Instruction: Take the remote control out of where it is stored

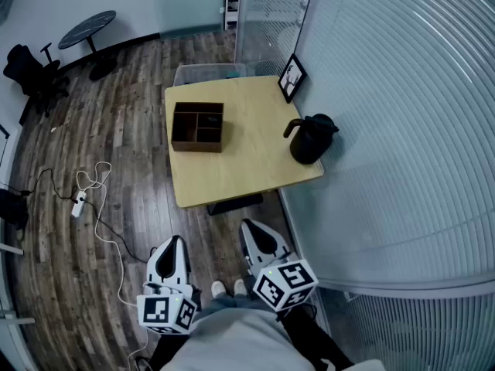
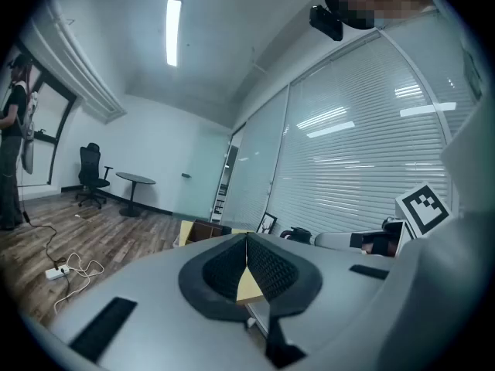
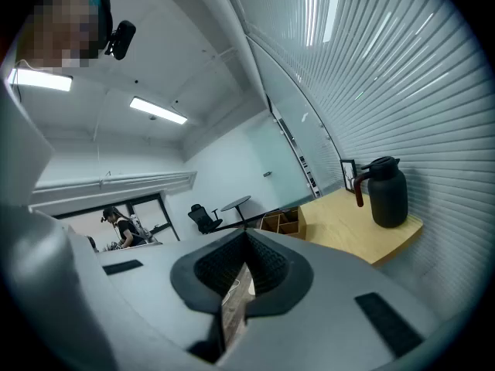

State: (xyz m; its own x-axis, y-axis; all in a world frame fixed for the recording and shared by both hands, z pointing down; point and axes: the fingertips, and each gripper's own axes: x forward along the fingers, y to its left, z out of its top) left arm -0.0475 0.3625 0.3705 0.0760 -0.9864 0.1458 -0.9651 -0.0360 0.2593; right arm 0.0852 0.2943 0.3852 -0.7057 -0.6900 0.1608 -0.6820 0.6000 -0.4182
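A brown wooden organiser box [image 1: 197, 127] with open compartments stands on the left part of the square wooden table [image 1: 247, 161]. It also shows as the box [image 2: 203, 229] in the left gripper view and the box [image 3: 283, 221] in the right gripper view. No remote control can be made out in any view. My left gripper [image 1: 174, 243] and right gripper [image 1: 250, 227] are held low in front of the person's body, well short of the table's near edge. Both point toward the table. The left gripper [image 2: 247, 242] and the right gripper [image 3: 246, 236] each have their jaws together with nothing between them.
A black jug [image 1: 311, 139] and a framed picture [image 1: 292, 76] stand on the table's right side, by a glass wall with blinds [image 1: 402, 130]. A power strip with white cable [image 1: 80, 202] lies on the wooden floor at left. An office chair [image 1: 31, 72] and a round table [image 1: 87, 29] stand far off.
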